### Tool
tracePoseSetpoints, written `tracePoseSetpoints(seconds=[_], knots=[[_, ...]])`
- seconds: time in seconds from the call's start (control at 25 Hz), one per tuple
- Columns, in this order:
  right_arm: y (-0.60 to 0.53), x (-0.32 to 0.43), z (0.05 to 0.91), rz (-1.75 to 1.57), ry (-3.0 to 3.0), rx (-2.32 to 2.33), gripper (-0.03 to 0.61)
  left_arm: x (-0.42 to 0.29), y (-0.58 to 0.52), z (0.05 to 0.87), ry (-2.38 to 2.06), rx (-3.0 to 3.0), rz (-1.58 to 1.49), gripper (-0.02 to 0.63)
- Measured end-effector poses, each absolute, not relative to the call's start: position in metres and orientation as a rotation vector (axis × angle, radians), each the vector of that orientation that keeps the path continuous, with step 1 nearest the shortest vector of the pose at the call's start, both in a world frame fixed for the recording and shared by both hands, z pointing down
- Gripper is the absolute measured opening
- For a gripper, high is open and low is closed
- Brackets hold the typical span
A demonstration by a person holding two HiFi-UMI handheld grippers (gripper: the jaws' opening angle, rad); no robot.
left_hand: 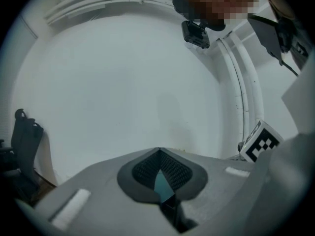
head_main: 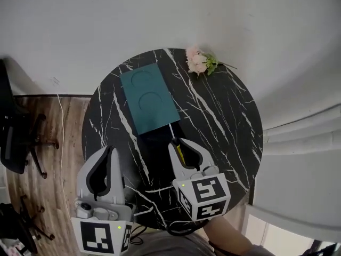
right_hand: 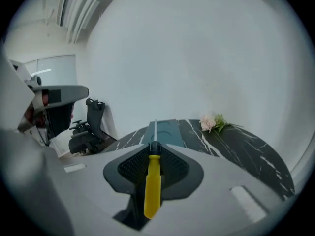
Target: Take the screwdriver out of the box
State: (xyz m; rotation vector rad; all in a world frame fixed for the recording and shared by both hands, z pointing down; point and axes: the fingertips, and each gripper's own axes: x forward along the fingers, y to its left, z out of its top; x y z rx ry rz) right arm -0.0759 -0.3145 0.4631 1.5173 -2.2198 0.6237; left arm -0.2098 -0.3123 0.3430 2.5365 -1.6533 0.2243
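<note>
A flat teal box (head_main: 148, 101) lies on the round black marble table (head_main: 229, 121), toward its far left. My right gripper (head_main: 179, 143) hovers just in front of the box's near edge, shut on a screwdriver (head_main: 180, 154) with a yellow handle; its thin metal shaft points at the box. In the right gripper view the yellow handle (right_hand: 153, 183) lies lengthwise between the pads of the right gripper (right_hand: 154, 144), with the box (right_hand: 165, 132) just beyond. My left gripper (head_main: 110, 149) hangs over the table's left rim with its tips together, the left gripper (left_hand: 158, 150) holding nothing.
A small bunch of pink flowers (head_main: 200, 62) lies at the table's far edge. A dark office chair (head_main: 16, 137) stands on the wood floor to the left, and a white wall is behind the table. White curtains (head_main: 303, 143) hang at right.
</note>
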Motion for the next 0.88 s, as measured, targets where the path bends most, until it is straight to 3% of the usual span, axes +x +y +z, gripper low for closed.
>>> tracePoseSetpoints(seconds=[0.52, 0.88], knots=[[-0.263, -0.008, 0.281, 0.199, -2.442, 1.744, 0.095, -0.157, -0.256, 0.266, -1.809, 2.694, 0.149, 0.0], [-0.222, 0.058, 0.231, 0.047, -2.435, 1.87, 0.095, -0.102, -0.231, 0.236, -1.781, 2.781, 0.068, 0.002]])
